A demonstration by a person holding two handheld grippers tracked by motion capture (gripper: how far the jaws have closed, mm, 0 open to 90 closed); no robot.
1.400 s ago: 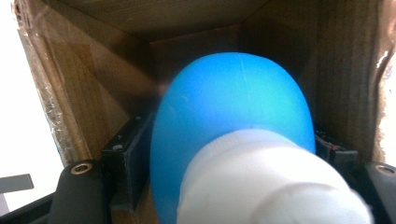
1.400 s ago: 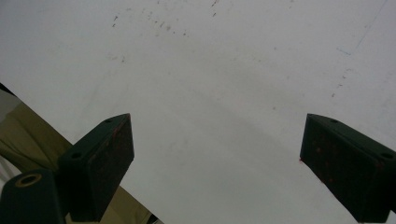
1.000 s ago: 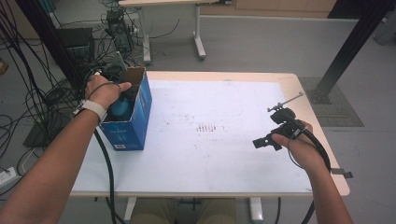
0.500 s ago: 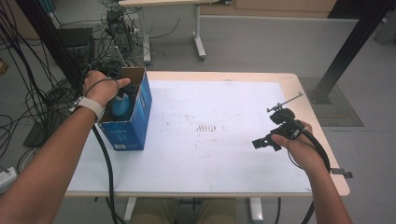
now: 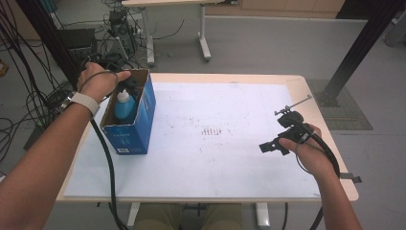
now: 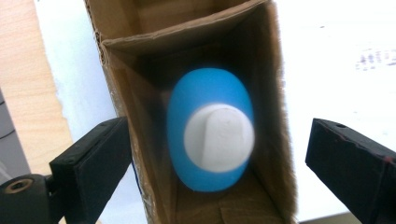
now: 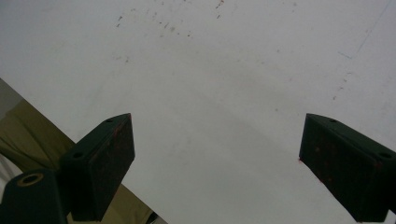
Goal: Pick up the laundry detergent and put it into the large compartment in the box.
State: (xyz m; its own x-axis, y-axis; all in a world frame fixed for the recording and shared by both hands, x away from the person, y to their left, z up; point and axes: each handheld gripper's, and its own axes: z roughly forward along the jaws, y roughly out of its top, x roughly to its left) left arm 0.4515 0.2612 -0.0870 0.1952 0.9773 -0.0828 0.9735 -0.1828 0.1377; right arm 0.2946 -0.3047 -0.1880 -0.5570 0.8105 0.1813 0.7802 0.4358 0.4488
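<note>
Left gripper first: I see its jaws spread wide over the open top of the blue cardboard box; they have just been opening, and nothing is pinched between them. From above, my left hand covers most of that gripper. Inside the box stands the blue bottle with a white cap, upright, blurred in the left gripper view, its base hidden by the box walls. Further right lies the white table sheet. Over it, near the right edge, my right gripper hovers with jaws apart and holding nothing.
</note>
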